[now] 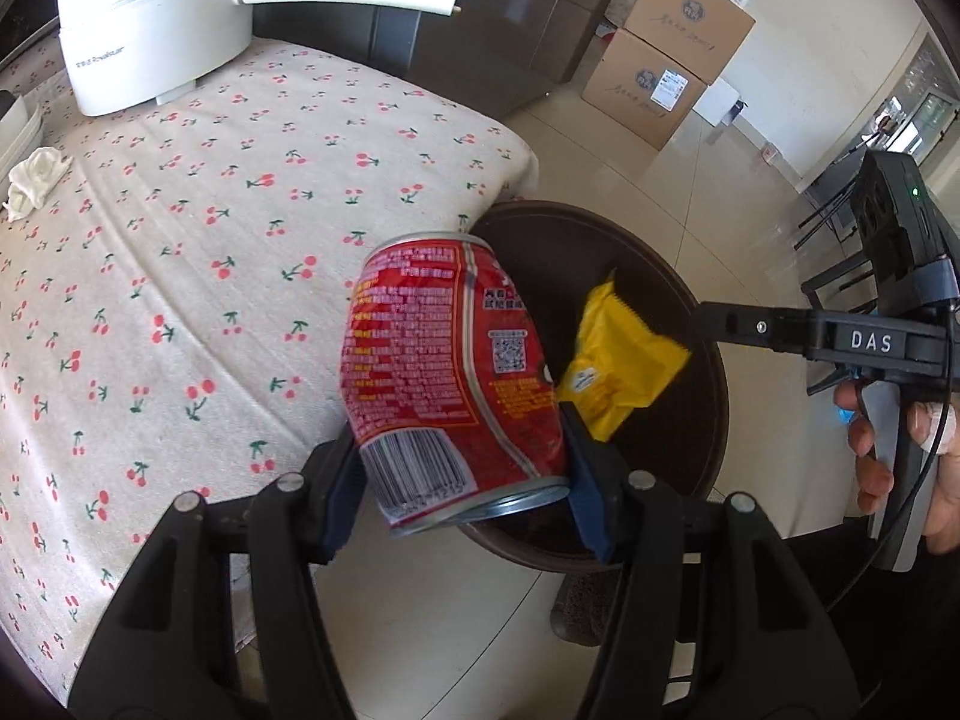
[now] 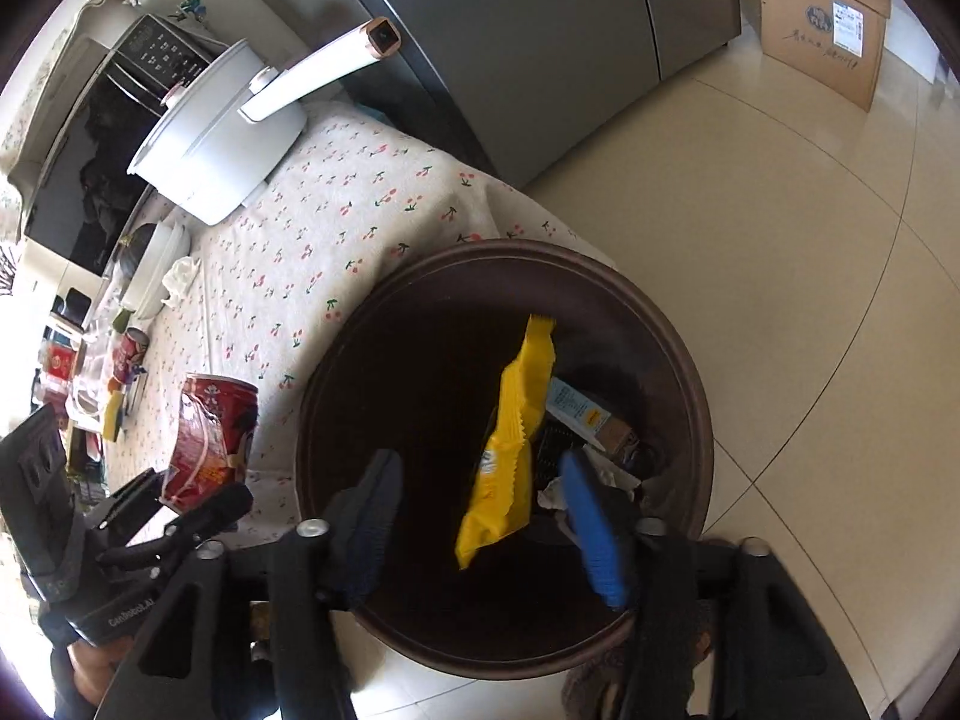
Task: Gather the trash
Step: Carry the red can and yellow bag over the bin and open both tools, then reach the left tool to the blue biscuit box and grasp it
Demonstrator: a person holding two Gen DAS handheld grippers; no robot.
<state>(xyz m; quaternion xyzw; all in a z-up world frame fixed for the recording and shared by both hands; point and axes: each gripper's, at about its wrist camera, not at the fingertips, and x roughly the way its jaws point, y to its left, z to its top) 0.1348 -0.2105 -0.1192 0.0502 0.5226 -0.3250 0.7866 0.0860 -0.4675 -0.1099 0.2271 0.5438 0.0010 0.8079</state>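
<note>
My left gripper (image 1: pixel 465 480) is shut on a dented red drink can (image 1: pixel 450 372), held tilted over the table's corner beside the brown round trash bin (image 1: pixel 690 300). The can also shows in the right wrist view (image 2: pixel 210 438). My right gripper (image 2: pixel 480 516) is open above the bin (image 2: pixel 690 390). A yellow snack wrapper (image 2: pixel 507 450) hangs in the air between its fingers, touching neither, over the bin's mouth. In the left wrist view the wrapper (image 1: pixel 618 360) is just off the right gripper's tip (image 1: pixel 708 318).
The table has a cherry-print cloth (image 1: pixel 210 240) with a white electric pot (image 1: pixel 156 30) and a crumpled tissue (image 1: pixel 33 180). More cans and clutter sit at the table's far end (image 2: pixel 120 360). Cardboard boxes (image 1: pixel 672 60) stand on the tiled floor by a grey fridge (image 2: pixel 540 30). Paper scraps lie in the bin (image 2: pixel 600 432).
</note>
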